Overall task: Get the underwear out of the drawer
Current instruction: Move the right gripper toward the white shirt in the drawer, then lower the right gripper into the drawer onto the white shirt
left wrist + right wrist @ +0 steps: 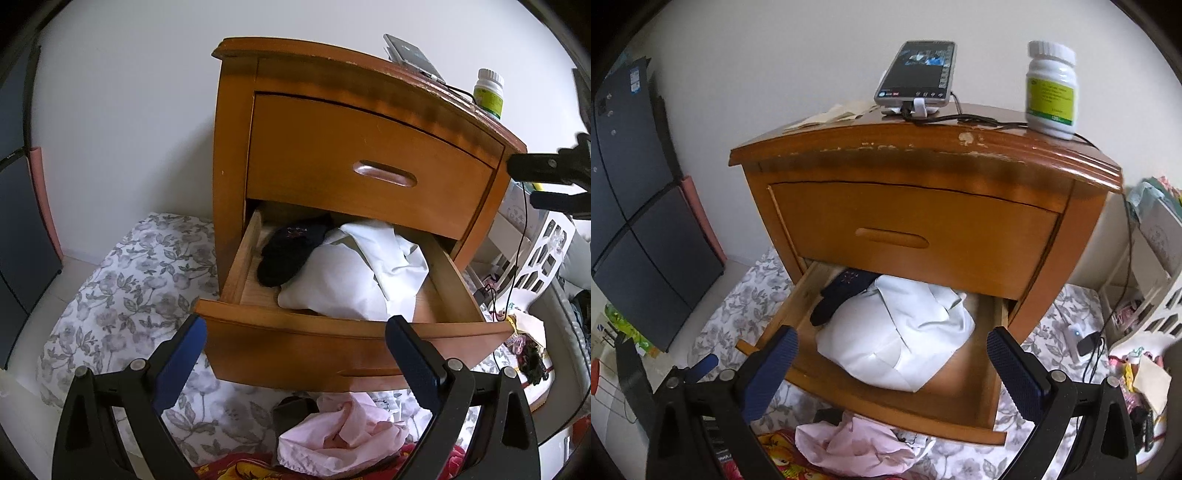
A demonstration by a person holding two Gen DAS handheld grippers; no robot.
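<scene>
Here, wooden nightstand (923, 206) w/ top drawer closed, bottom drawer (347, 328) pulled out over a floral cloth (122, 295). Inside the drawer, largest item: bundled white garment (362, 273), filling centre and right. Smaller: dark garment (288, 254), probably the underwear still to come out, tucked at back-left, touching the white bundle and partly under the upper drawer front; long axis runs front-to-back, slightly diagonal. A pink garment (340, 435) already lies outside, on the floor cloth just below the drawer front.

Left gripper (295, 328): fingers spread wide, nothing between them, held in front of and just above the drawer's front rim. Right gripper (892, 341): fingers likewise spread and empty, hanging over the drawer's near edge w/ the white bundle straight ahead.

Key relation: dark garment lies ahead and to the left of both grippers, deeper in the drawer. Judged from both views, left gripper is on the nearer side; approx. a forward, slightly downward reach, closing across the garment's short axis.
</scene>
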